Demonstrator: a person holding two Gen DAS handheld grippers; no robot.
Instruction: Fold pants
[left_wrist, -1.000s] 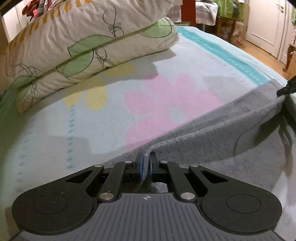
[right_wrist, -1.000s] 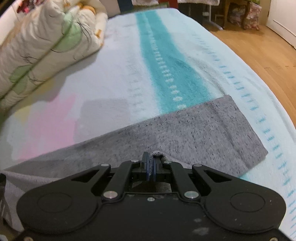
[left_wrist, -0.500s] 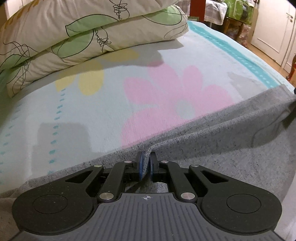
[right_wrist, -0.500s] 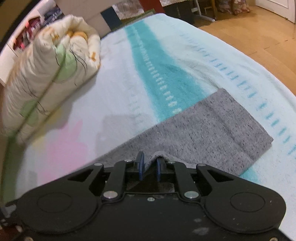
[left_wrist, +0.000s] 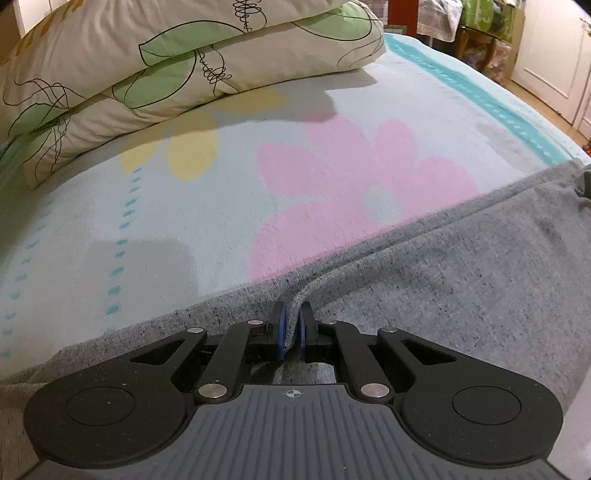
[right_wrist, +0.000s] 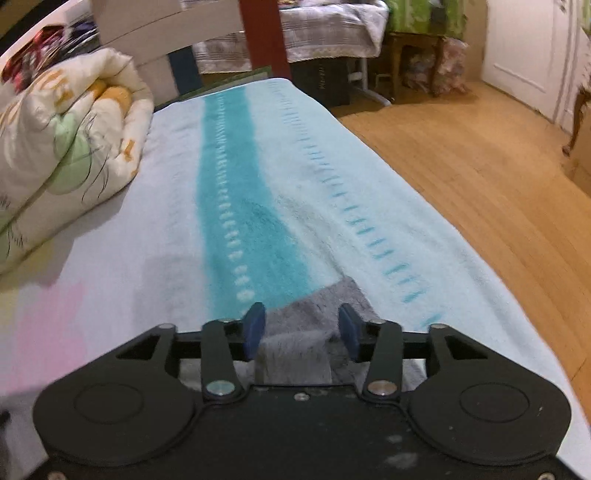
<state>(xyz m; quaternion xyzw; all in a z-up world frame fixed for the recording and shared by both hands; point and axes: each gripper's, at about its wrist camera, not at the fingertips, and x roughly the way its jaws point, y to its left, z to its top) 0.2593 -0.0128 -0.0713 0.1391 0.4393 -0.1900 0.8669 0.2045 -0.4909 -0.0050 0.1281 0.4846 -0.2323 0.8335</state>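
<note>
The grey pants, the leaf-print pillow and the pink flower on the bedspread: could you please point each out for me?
Grey pants (left_wrist: 461, 295), left wrist view, flat fabric right of the pinched ridge.
Pillow (left_wrist: 177, 66), left wrist view, green leaf print.
Pink flower (left_wrist: 332, 173), left wrist view, a petal.

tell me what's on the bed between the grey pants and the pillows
Nothing: in the left wrist view only bare blanket, with its pink flower print, lies between the grey pants and the pillows.
</note>
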